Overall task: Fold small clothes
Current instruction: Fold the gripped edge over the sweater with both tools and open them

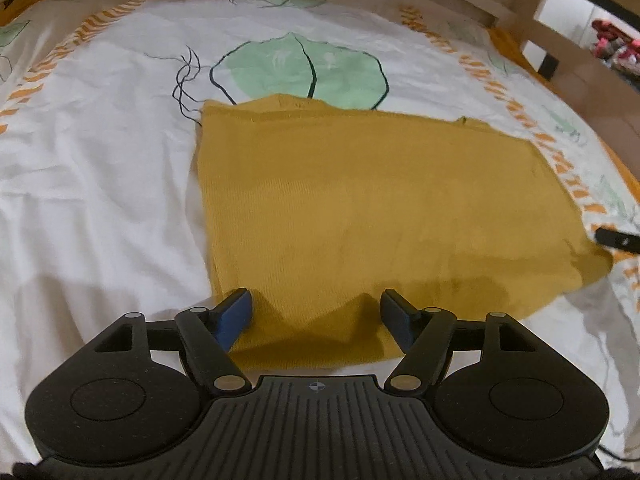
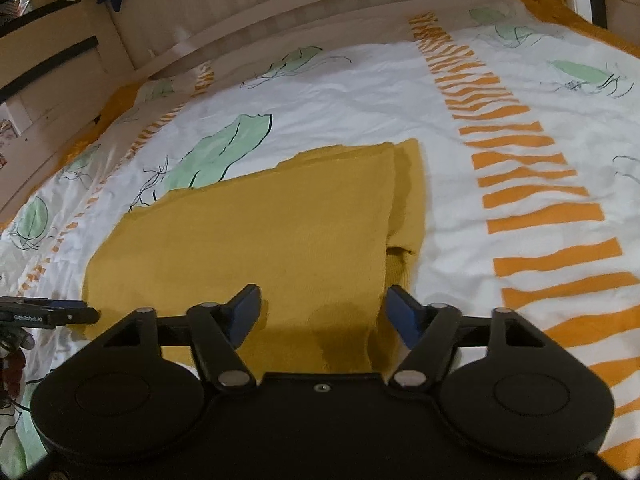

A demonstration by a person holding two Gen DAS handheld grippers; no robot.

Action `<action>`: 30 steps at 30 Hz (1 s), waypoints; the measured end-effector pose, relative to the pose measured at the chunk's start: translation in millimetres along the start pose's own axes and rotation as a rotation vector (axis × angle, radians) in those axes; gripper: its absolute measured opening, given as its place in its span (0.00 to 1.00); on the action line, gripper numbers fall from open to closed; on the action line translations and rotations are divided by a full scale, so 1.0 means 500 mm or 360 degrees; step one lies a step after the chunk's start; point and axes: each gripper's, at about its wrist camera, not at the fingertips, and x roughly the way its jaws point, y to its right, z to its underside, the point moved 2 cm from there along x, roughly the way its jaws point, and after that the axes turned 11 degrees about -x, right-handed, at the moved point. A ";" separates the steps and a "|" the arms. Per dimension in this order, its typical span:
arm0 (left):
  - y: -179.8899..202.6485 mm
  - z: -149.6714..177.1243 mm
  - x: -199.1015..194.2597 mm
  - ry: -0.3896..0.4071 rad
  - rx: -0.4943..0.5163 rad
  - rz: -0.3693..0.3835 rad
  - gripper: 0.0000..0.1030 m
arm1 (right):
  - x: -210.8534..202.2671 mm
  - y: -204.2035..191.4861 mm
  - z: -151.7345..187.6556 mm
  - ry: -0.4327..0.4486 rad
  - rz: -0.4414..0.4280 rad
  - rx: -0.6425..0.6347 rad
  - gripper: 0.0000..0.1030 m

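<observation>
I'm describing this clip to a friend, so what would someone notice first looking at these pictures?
The mustard-yellow knitted garment stands out, lying folded and flat in the middle of the white bedsheet printed with green leaves and orange stripes. The left hand-held gripper and the right hand-held gripper both hang open over its near edge, gripping nothing. A wooden bed frame runs along the far side.

White lettering on the left gripper (image 2: 48,314), at the left edge of the right wrist view, seems to read "GenRobot.AI"; nothing else legible.
</observation>
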 end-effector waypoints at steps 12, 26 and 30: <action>0.007 -0.010 -0.018 0.0085 -0.0026 0.0082 0.67 | 0.041 0.022 0.000 -0.0078 0.0022 0.0103 0.10; 0.040 0.003 -0.010 0.0037 0.0090 0.0130 0.68 | 0.037 0.023 -0.001 -0.0181 0.0252 -0.0110 0.18; 0.044 0.018 0.009 -0.0050 0.0103 0.0111 0.71 | 0.023 0.026 -0.004 -0.0155 0.0270 -0.0070 0.54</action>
